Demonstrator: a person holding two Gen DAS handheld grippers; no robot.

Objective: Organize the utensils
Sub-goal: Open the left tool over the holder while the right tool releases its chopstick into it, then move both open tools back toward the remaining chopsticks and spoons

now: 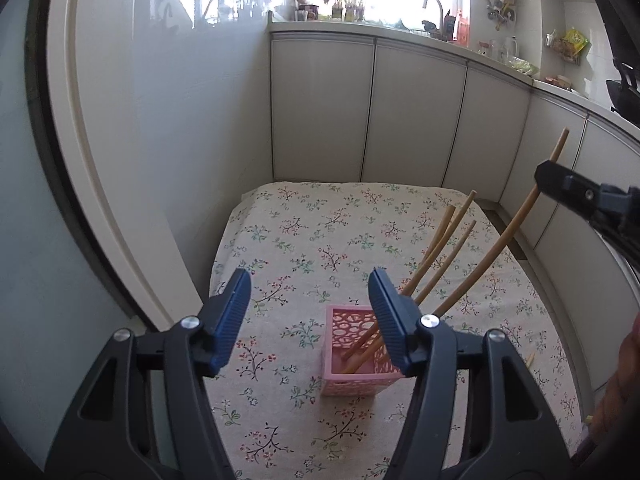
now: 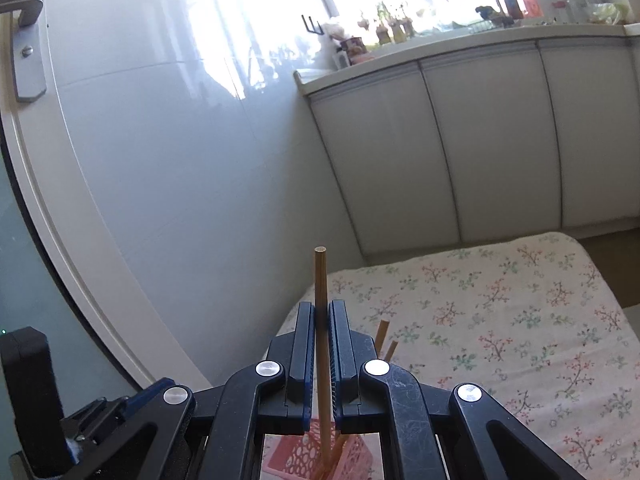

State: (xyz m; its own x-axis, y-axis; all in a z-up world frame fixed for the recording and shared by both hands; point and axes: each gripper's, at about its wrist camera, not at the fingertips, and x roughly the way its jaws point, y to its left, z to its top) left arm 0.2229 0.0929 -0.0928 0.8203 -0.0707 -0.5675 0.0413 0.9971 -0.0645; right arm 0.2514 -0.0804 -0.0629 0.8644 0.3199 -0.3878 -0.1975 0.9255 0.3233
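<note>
A pink perforated holder [image 1: 352, 354] stands on the floral cloth [image 1: 304, 236] and has several wooden chopsticks [image 1: 440, 248] leaning out to the right. My left gripper [image 1: 310, 320] is open and empty, hovering just in front of the holder. My right gripper [image 2: 321, 344] is shut on one wooden chopstick [image 2: 321, 276], held upright with its lower end reaching down into the holder [image 2: 288, 460]. In the left wrist view that gripper [image 1: 560, 180] grips the long chopstick [image 1: 500, 240] near its top. Two other chopstick tips [image 2: 382, 336] show beside the right gripper.
White cabinet doors [image 1: 400, 112] and a counter with a sink tap [image 1: 434, 4] run behind and to the right of the table. A glossy white wall [image 2: 180, 160] and door frame stand at the left. Another chopstick end [image 1: 530, 360] lies on the cloth at right.
</note>
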